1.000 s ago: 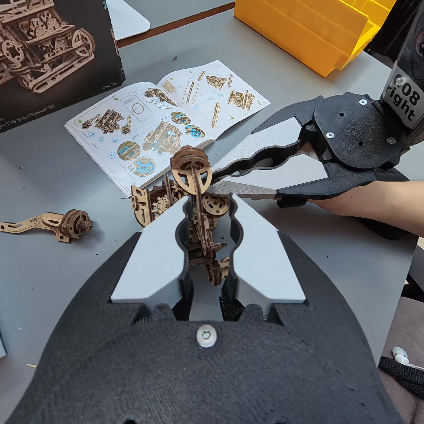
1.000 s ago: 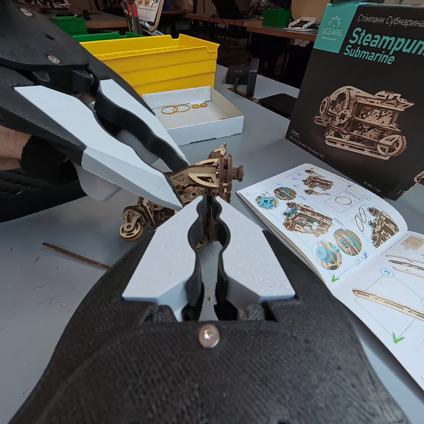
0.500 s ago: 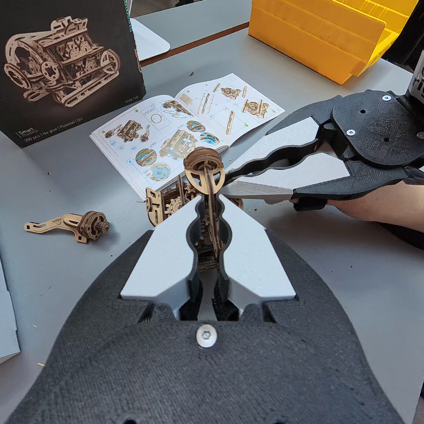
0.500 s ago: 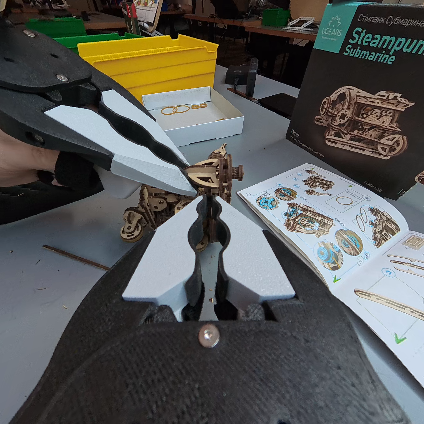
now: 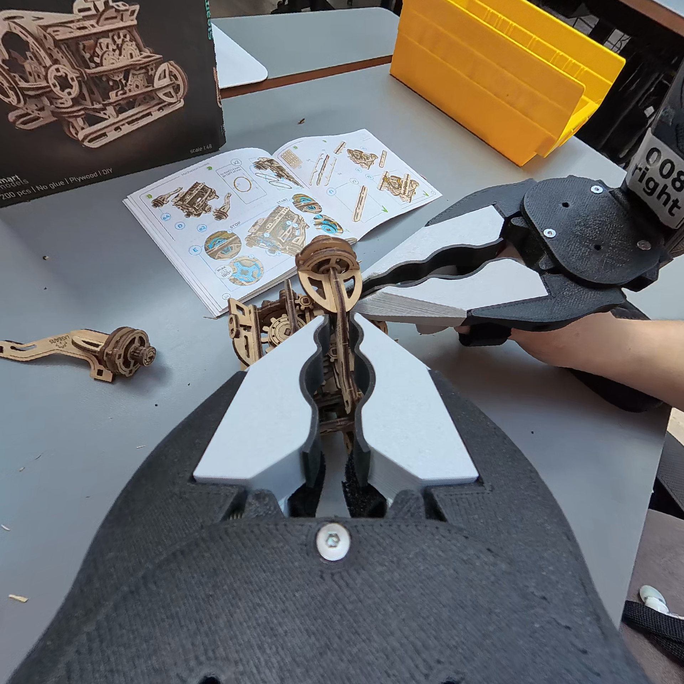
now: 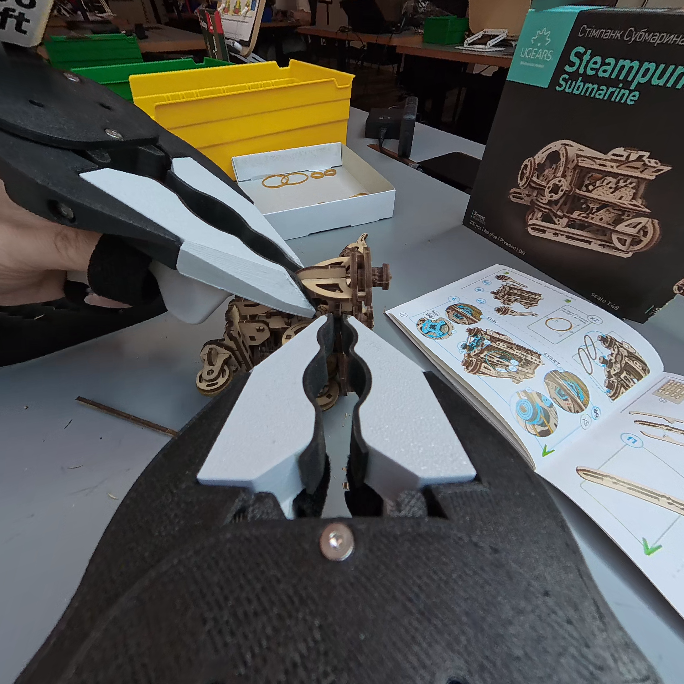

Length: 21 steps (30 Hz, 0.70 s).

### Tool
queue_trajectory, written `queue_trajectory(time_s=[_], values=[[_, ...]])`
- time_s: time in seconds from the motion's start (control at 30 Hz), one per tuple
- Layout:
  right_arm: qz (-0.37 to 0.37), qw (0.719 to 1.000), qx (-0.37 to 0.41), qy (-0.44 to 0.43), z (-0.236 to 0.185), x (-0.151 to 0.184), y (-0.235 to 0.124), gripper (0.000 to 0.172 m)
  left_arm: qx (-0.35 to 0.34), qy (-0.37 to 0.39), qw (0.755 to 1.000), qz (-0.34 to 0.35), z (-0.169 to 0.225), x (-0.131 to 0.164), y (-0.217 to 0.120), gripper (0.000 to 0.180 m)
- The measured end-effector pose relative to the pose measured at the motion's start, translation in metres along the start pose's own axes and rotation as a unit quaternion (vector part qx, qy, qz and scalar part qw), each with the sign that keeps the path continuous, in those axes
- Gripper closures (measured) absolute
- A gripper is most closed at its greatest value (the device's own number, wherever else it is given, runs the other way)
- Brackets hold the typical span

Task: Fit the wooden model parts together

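Wooden model assembly stands on the grey tabletop, just beside the open instruction booklet. Left hand-held gripper is closed on a thin upright wooden arm topped by a round wheel piece, pads pressing both faces. Right hand-held gripper pinches a thin wooden plate of the same assembly at its fingertips. Separate wooden lever part lies well apart to the left.

the left tongs pinch a thin plate of the wooden model; the right tongs grip its side.
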State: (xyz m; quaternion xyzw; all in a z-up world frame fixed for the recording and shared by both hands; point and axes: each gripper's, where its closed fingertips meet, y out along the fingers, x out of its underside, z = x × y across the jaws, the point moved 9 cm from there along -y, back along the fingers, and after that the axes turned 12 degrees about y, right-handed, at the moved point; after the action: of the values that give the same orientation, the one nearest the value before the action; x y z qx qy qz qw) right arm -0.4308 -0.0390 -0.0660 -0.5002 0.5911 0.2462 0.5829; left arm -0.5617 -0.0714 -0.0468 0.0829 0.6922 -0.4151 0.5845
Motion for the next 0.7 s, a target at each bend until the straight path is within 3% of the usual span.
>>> queue_trajectory(time_s=[0.03, 0.27, 0.4, 0.57, 0.7], values=[[-0.002, 1.000, 0.001, -0.001, 0.000, 0.000, 0.000, 0.170, 0.004, -0.005, 1.000, 0.001, 0.000, 0.000, -0.001, 0.172], [-0.002, 1.000, 0.001, -0.001, 0.002, 0.001, -0.002, 0.170, -0.011, -0.028, 1.000, 0.005, -0.002, 0.003, -0.032, 0.158], [0.024, 0.999, 0.019, -0.017, 0.002, -0.005, -0.013, 0.156, -0.015, -0.036, 0.999, 0.004, 0.004, 0.013, -0.042, 0.159], [0.042, 0.997, -0.069, -0.017, -0.029, -0.001, -0.027, 0.163, -0.026, 0.012, 0.999, 0.031, 0.014, 0.024, -0.048, 0.157], [0.004, 0.996, -0.054, -0.068, -0.040, 0.006, -0.017, 0.161, -0.030, 0.049, 0.996, 0.064, 0.027, 0.033, -0.046, 0.139]])
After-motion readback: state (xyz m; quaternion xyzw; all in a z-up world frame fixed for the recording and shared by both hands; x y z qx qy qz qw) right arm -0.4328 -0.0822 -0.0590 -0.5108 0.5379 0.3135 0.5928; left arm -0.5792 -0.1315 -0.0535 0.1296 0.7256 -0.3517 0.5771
